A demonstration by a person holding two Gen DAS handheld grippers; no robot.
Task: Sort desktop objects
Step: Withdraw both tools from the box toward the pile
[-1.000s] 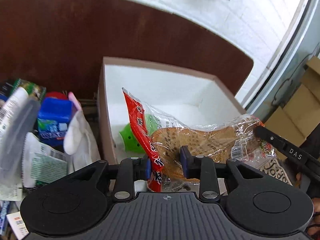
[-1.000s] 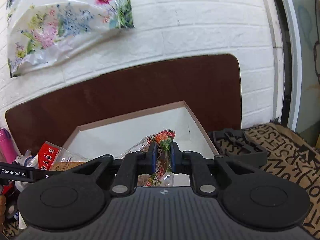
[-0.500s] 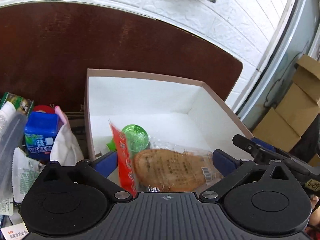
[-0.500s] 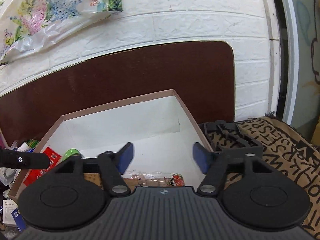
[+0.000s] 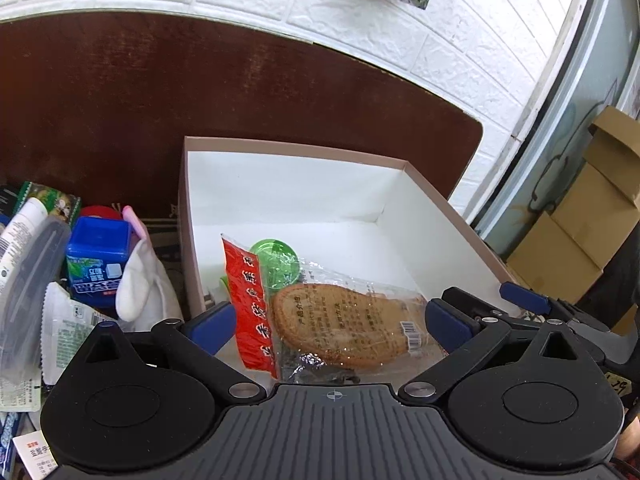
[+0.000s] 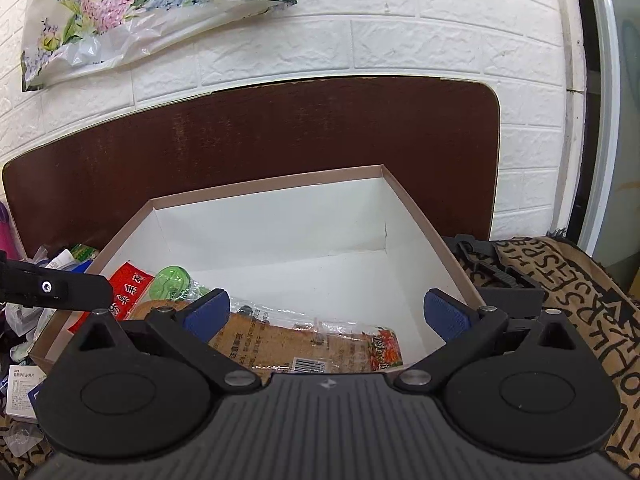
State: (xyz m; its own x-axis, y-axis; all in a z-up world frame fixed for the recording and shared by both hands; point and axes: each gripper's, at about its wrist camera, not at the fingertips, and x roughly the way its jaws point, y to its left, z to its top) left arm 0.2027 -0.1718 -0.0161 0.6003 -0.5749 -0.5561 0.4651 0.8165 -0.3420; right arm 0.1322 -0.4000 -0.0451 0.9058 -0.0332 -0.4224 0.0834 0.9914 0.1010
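A clear snack bag with a red end strip and a brown flatbread (image 5: pixel 344 324) lies in the near part of the white-lined cardboard box (image 5: pixel 280 188). A green round lid (image 5: pixel 275 262) sits behind it. My left gripper (image 5: pixel 330 322) is open just above the bag, touching nothing. My right gripper (image 6: pixel 326 314) is open over the same bag (image 6: pixel 304 344) in the box (image 6: pixel 272 220). The green lid (image 6: pixel 173 280) shows at left there. The left gripper's finger (image 6: pixel 56 288) enters the right wrist view from the left.
Left of the box lies a pile: a blue gum box (image 5: pixel 98 256), a white cloth (image 5: pixel 138 284), a clear plastic lid (image 5: pixel 28 276) and paper packets (image 5: pixel 68 320). A patterned brown cloth (image 6: pixel 572 292) and a black part (image 6: pixel 500 276) lie right of the box. A dark board stands behind.
Both grippers held the snack bag above the box a second ago. They opened and the bag dropped into the box. Both grippers have since drawn back slightly.
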